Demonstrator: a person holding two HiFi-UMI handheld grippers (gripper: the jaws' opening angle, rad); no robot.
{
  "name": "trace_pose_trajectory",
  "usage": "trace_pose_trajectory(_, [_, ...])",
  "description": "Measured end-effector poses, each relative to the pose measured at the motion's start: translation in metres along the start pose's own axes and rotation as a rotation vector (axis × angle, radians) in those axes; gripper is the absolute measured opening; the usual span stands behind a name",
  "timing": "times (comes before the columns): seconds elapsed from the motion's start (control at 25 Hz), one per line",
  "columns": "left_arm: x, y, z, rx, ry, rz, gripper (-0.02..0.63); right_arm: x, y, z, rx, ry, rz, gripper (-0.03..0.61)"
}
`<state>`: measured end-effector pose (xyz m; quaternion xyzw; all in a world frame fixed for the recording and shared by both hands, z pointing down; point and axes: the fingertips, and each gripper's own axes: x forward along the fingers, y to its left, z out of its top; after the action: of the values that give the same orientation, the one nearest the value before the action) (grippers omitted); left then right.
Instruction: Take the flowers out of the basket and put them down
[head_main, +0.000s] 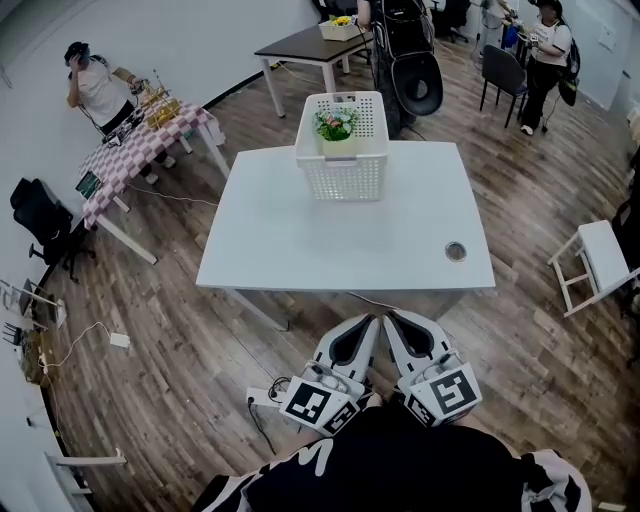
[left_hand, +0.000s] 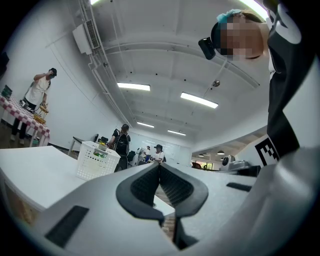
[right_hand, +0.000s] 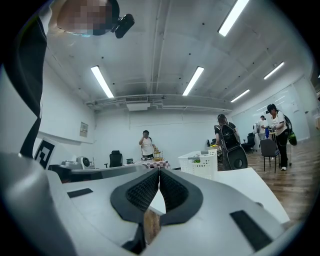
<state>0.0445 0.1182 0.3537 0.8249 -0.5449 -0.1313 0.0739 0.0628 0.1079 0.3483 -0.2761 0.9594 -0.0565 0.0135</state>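
A white slotted basket stands at the far middle of the white table, with a small pot of flowers inside it. The basket shows far off at the left in the left gripper view, and the basket at the right in the right gripper view. Both grippers hang low in front of the table's near edge, close to my body. My left gripper is shut with nothing in it. My right gripper is shut beside it, also holding nothing.
A round cable hole sits near the table's right front corner. A white chair stands to the right, a checkered table and a person at the left. A dark table, black chairs and more people are behind.
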Motion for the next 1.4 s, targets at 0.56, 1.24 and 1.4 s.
trace_pose_trajectory(0.56, [0.022, 0.028, -0.001, 0.018, 0.001, 0.025, 0.005, 0.028, -0.024, -0.001, -0.003, 0.005, 0.005, 0.018])
trace_pose_trajectory(1.24, [0.120, 0.126, 0.021, 0.051, -0.007, 0.087, 0.005, 0.142, -0.107, 0.014, -0.005, -0.001, 0.057, 0.018])
trace_pose_trajectory(1.4, [0.139, 0.146, 0.023, 0.051, 0.003, 0.099, 0.005, 0.162, -0.123, 0.015, 0.011, 0.006, 0.055, 0.018])
